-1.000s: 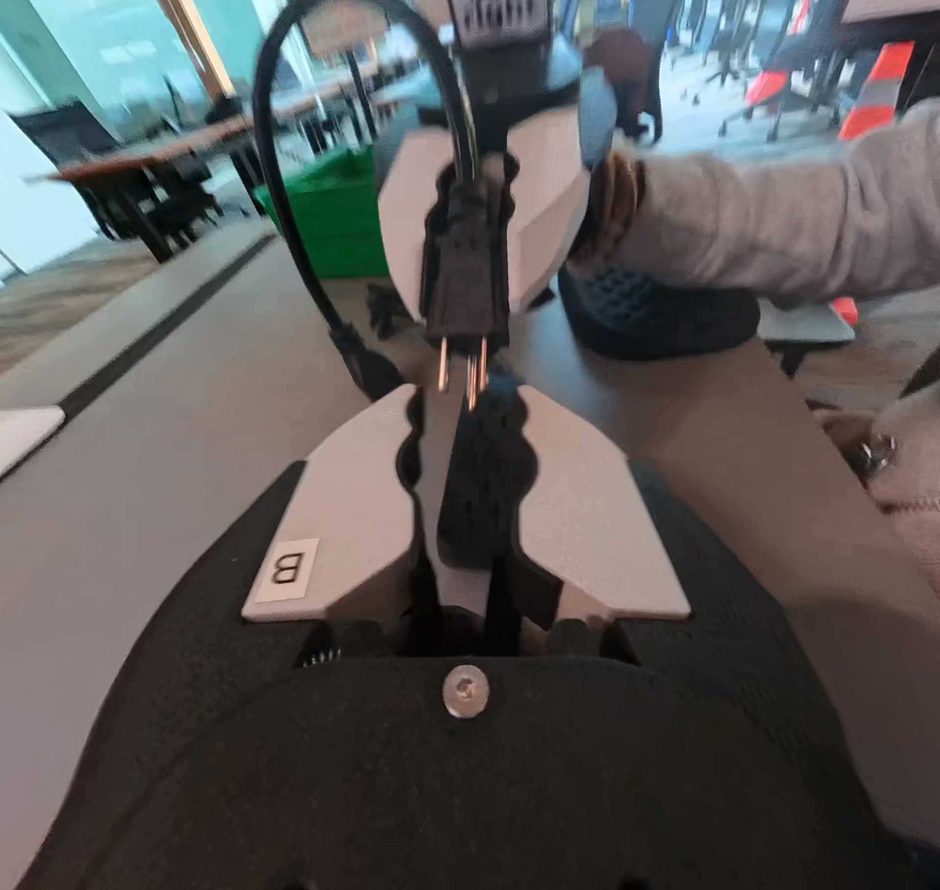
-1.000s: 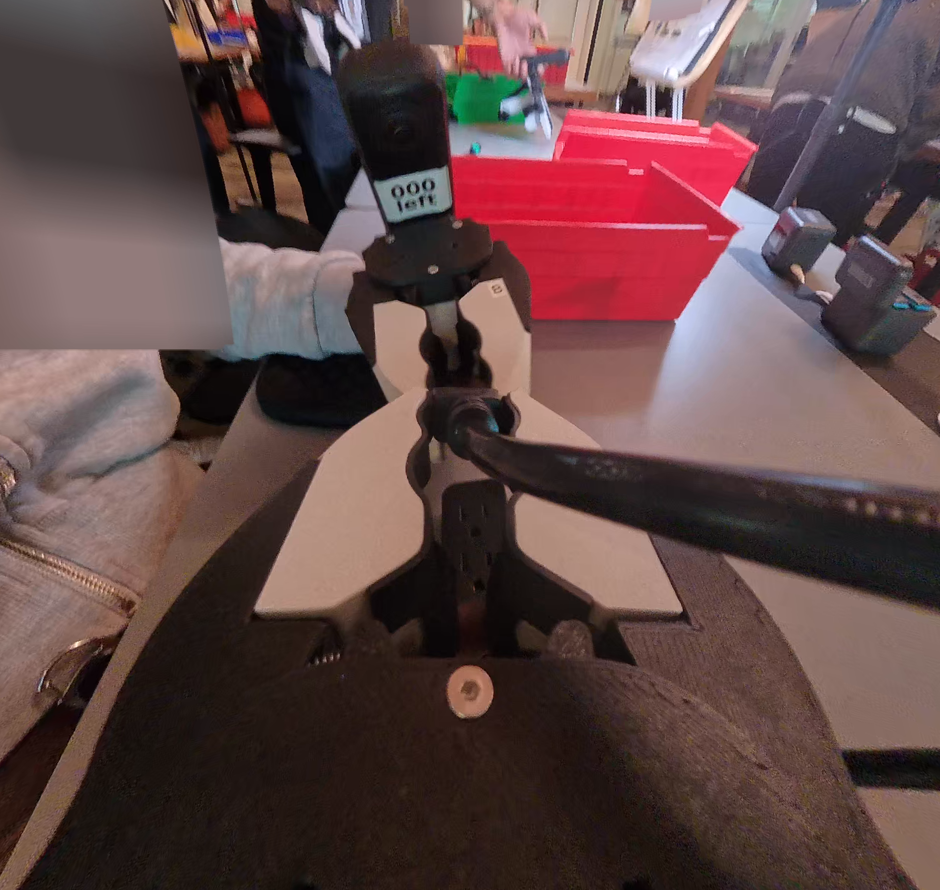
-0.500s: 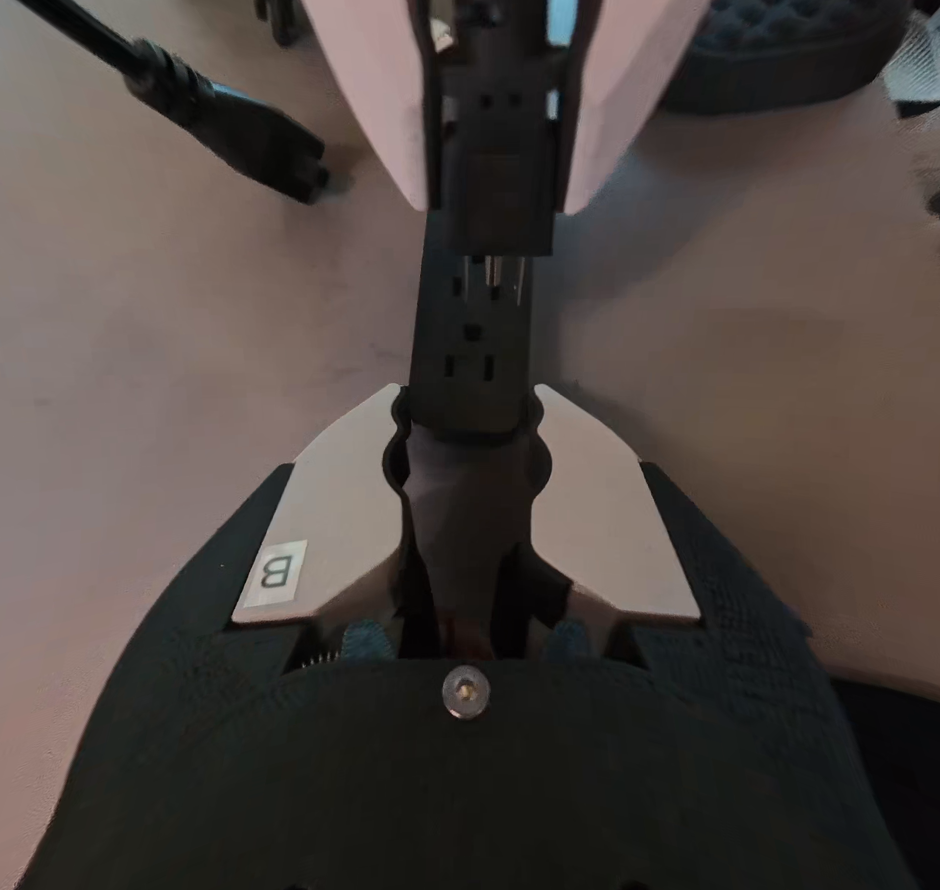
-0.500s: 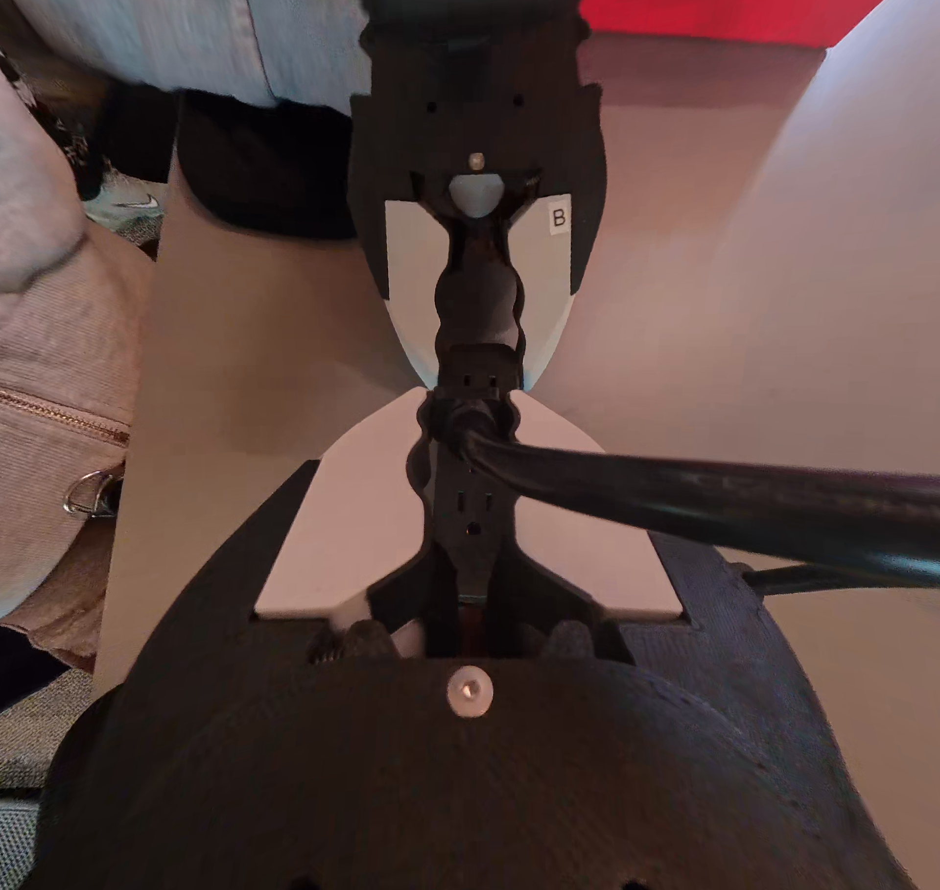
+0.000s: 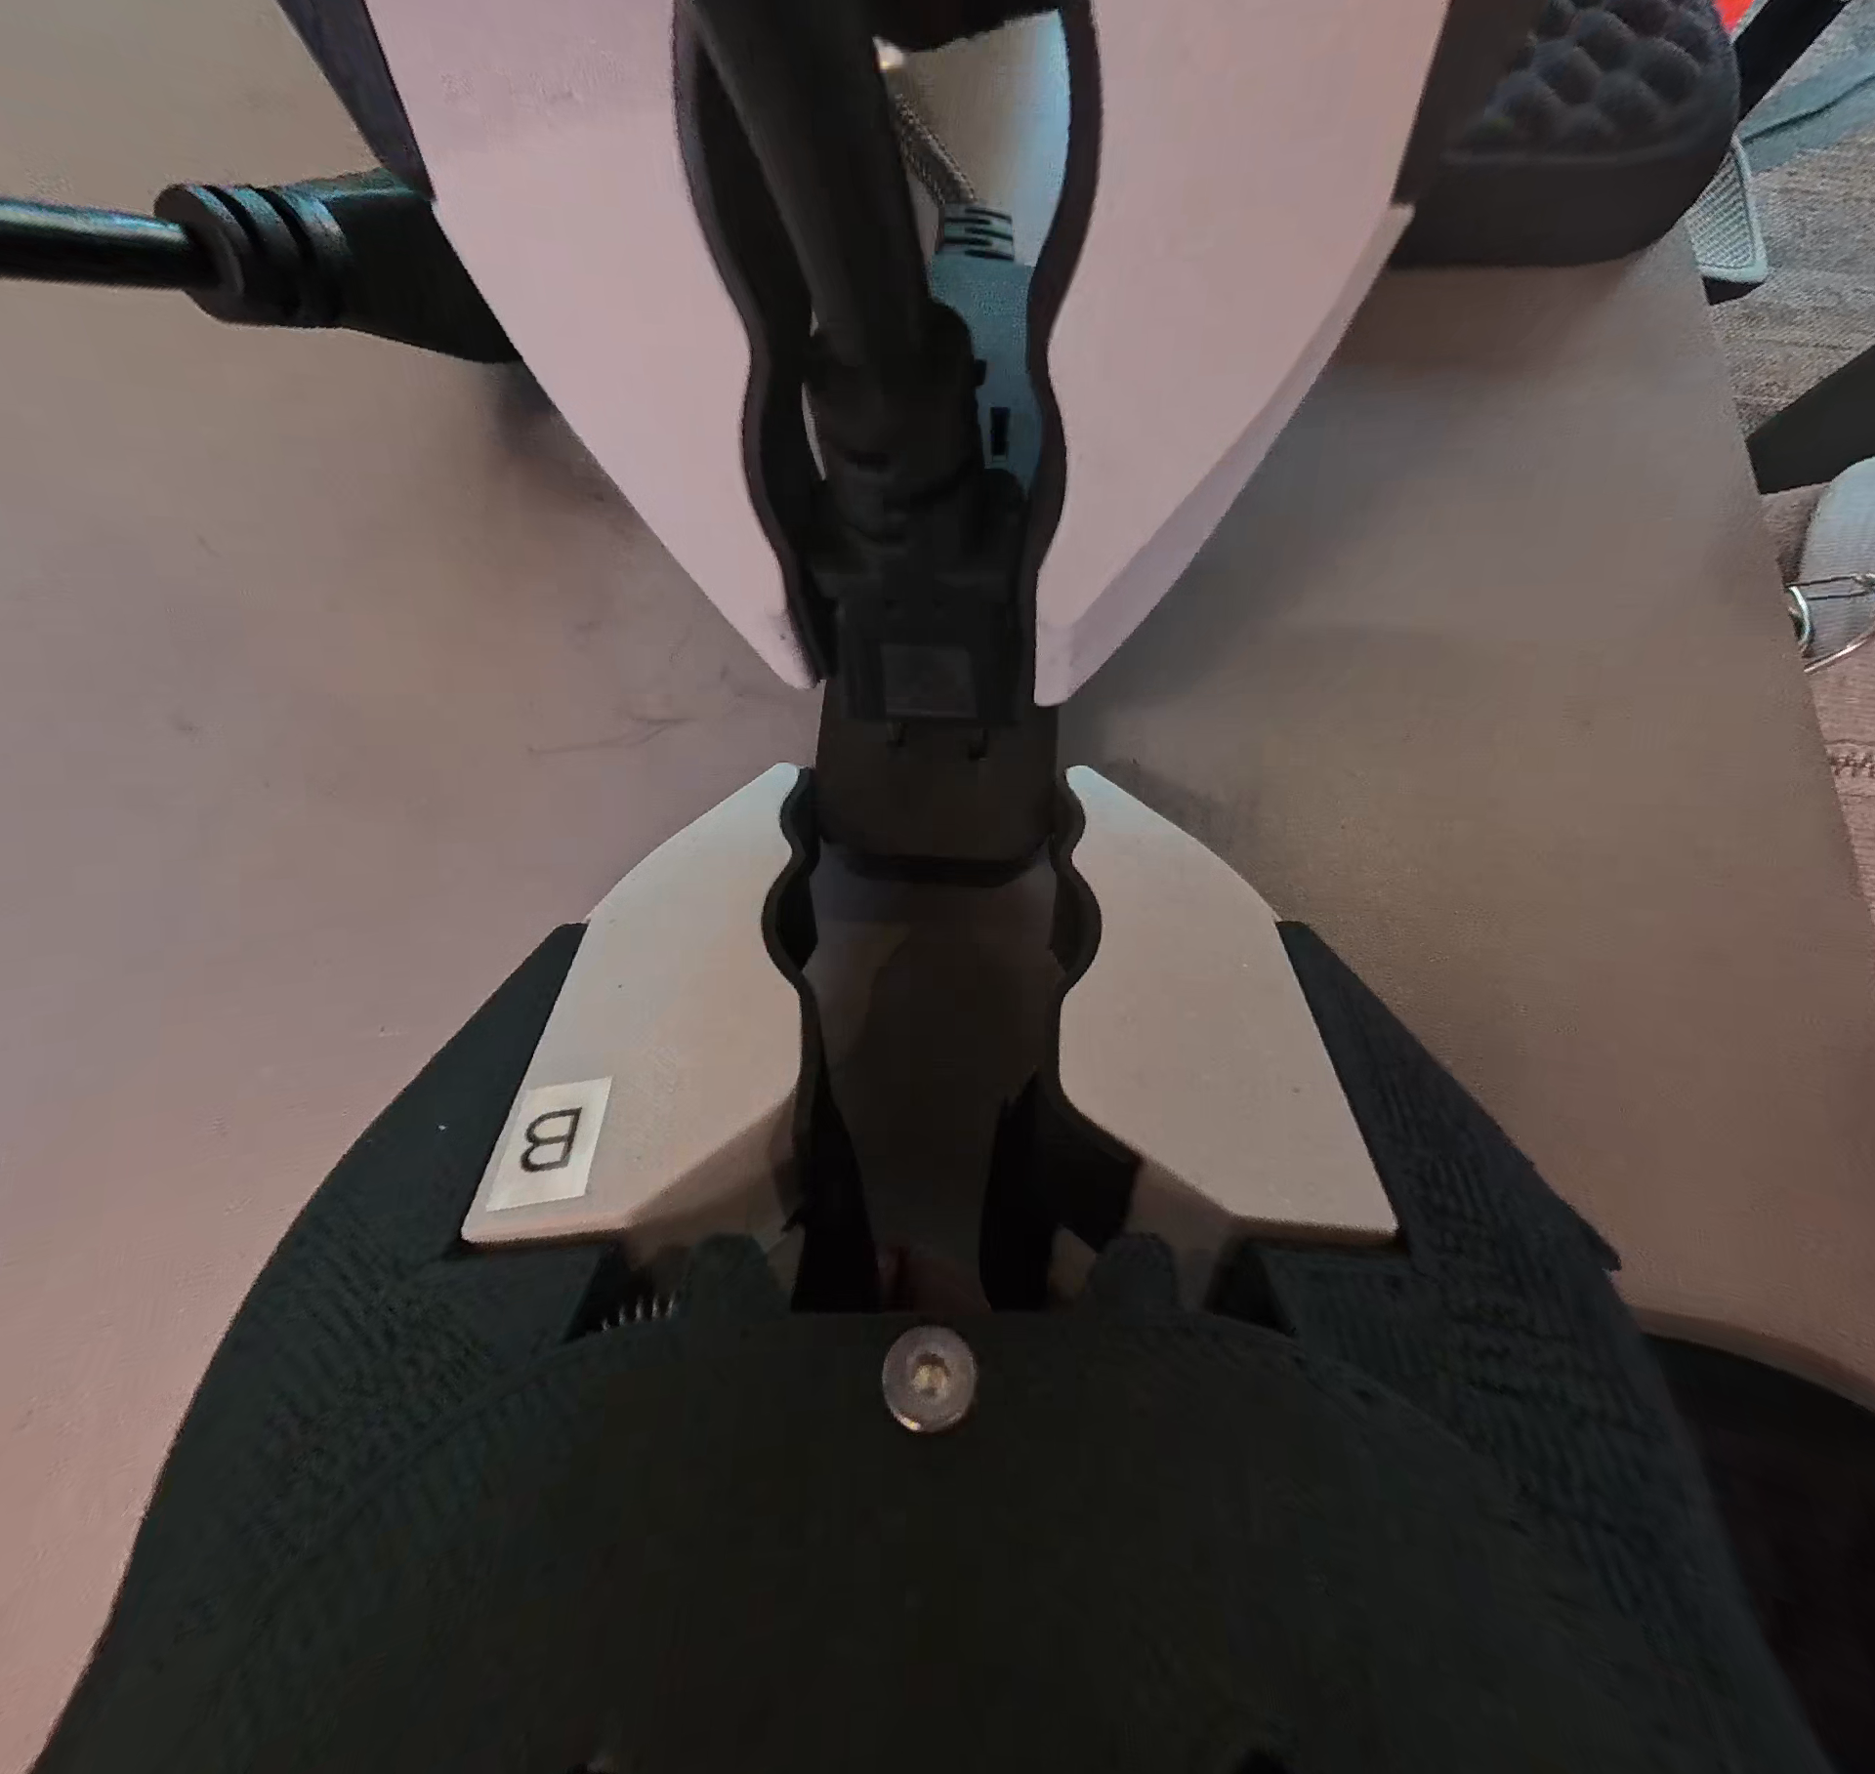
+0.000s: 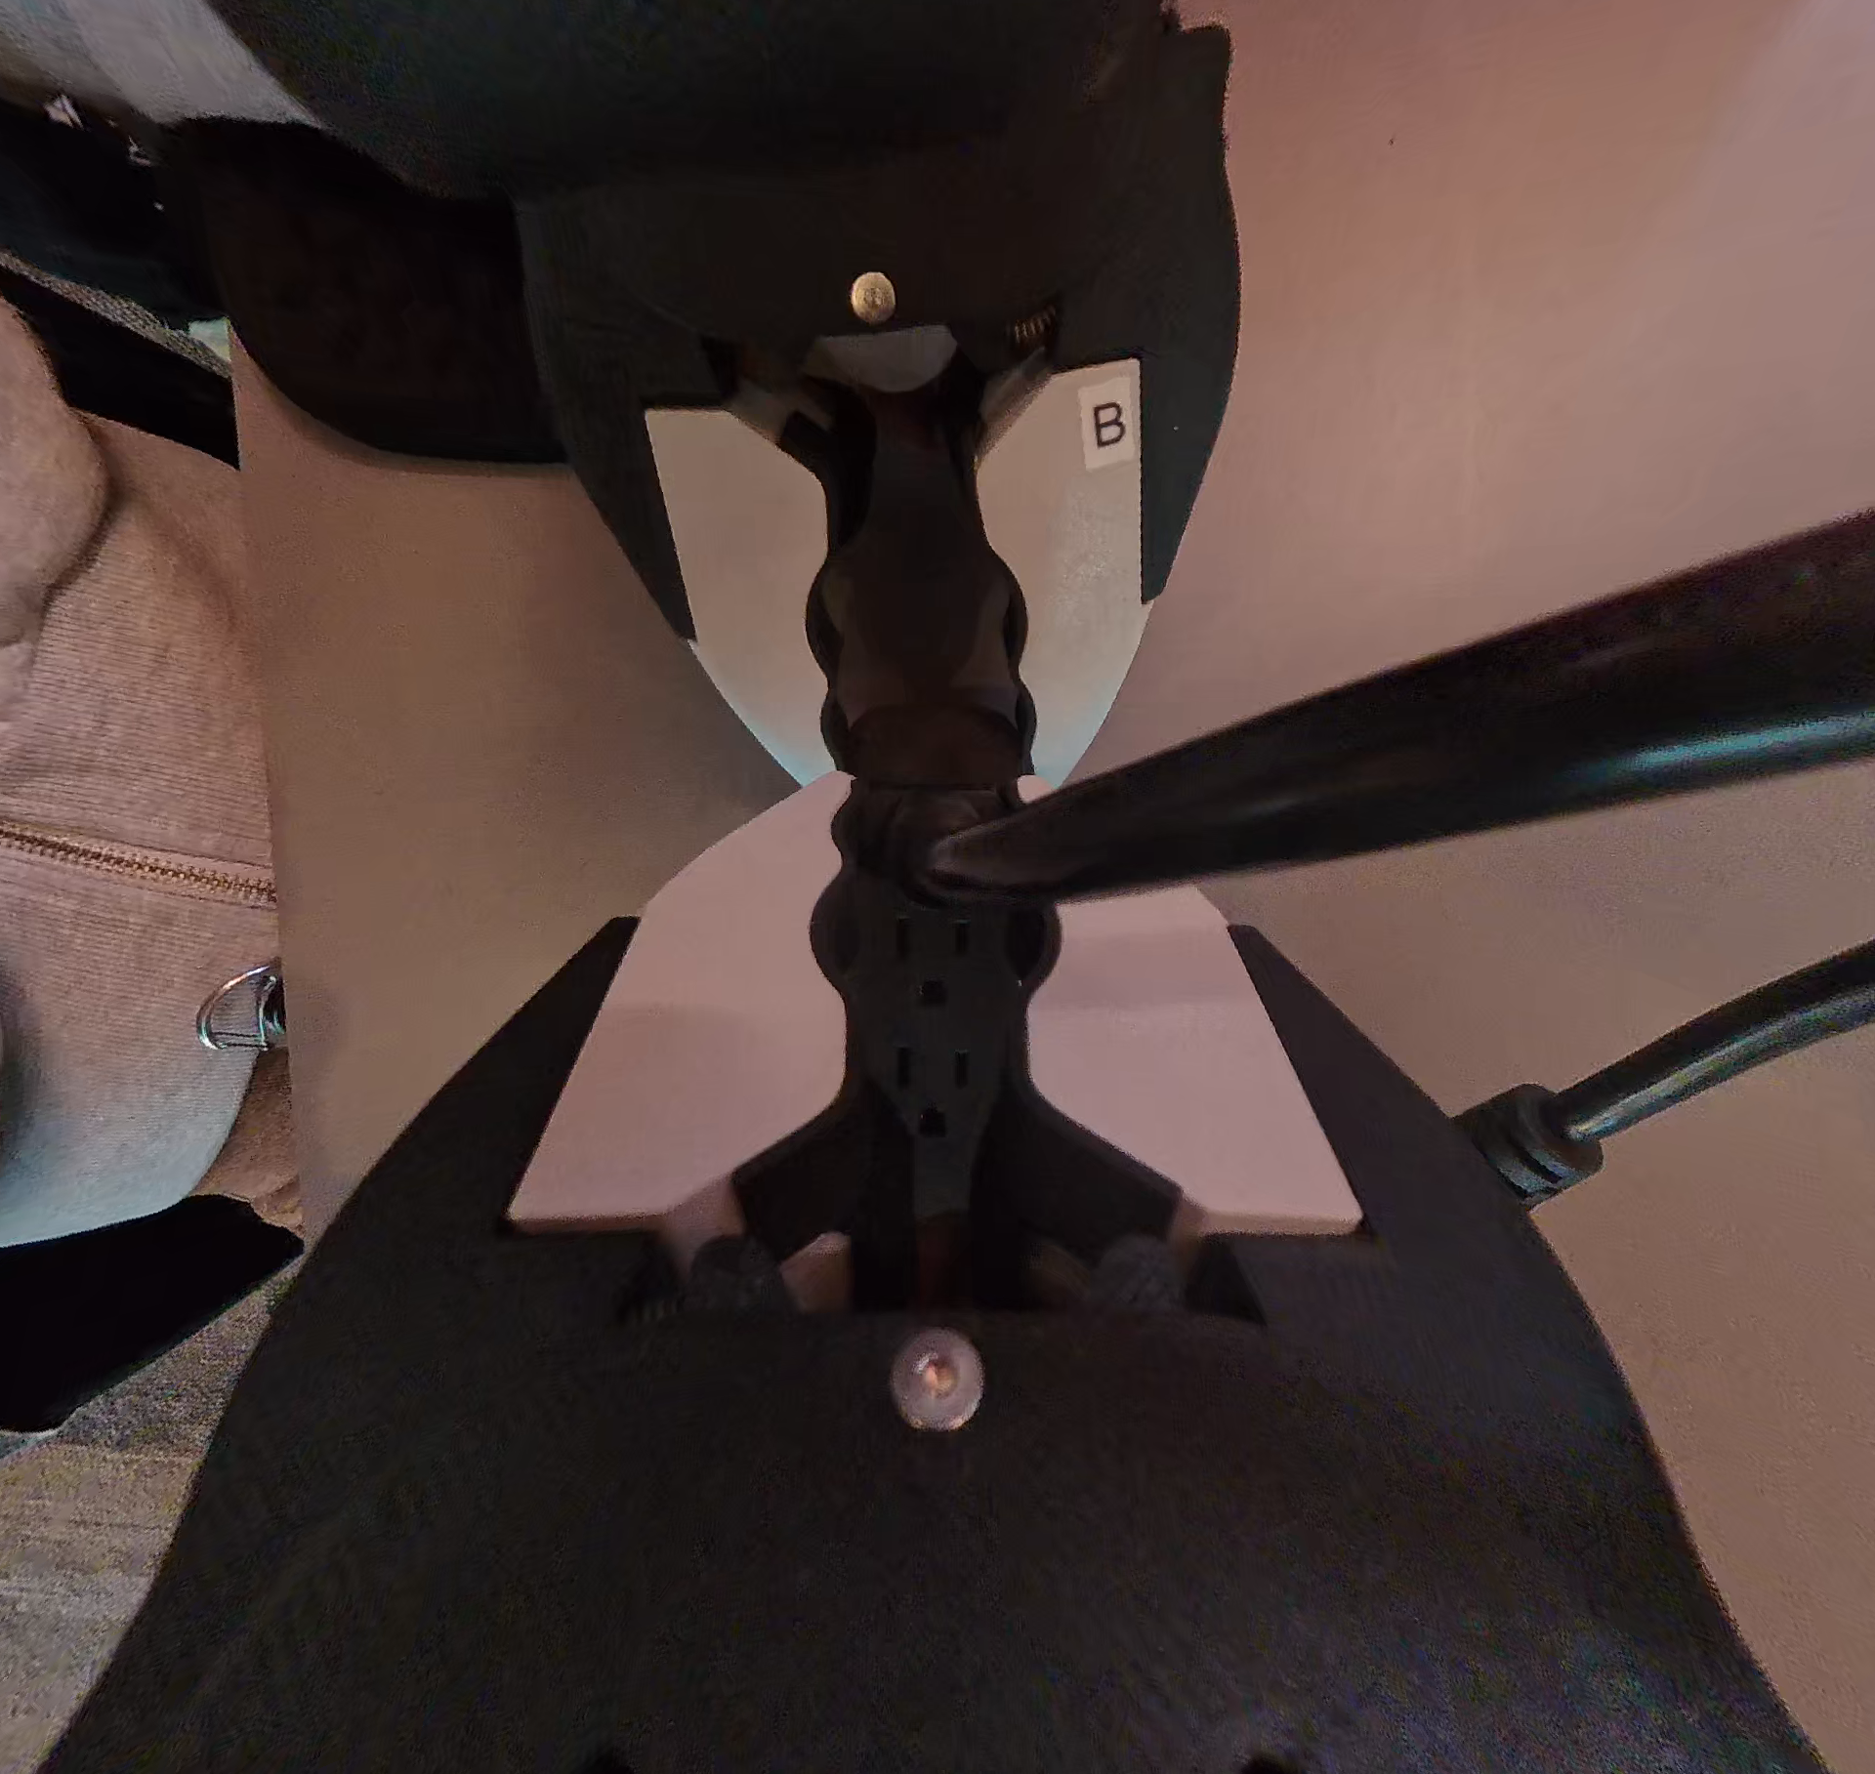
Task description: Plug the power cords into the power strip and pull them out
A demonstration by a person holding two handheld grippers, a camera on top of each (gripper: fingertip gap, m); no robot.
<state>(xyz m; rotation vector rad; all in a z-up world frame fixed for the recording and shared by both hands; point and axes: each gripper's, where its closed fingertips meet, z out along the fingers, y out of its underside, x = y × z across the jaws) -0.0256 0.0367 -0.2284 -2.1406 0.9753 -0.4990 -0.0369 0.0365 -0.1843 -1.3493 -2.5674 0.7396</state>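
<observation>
Left gripper (image 5: 928, 792) clamps the long black plastic power strip (image 5: 928, 797) at one end; right gripper (image 5: 925, 681) pinches the black moulded plug (image 5: 918, 650), blades nearly buried in its socket. Insertion step, I'd judge: next, press home, then pull straight back.

Both wrist cameras look steeply down, close over the desk (image 5: 304, 711), facing each other tip-to-tip across shared tongs.

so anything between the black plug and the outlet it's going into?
Nothing visible. The black plug, held in the right gripper, sits right against the black power strip clamped in the left gripper. Only a sliver of its prongs shows at the socket face.
</observation>
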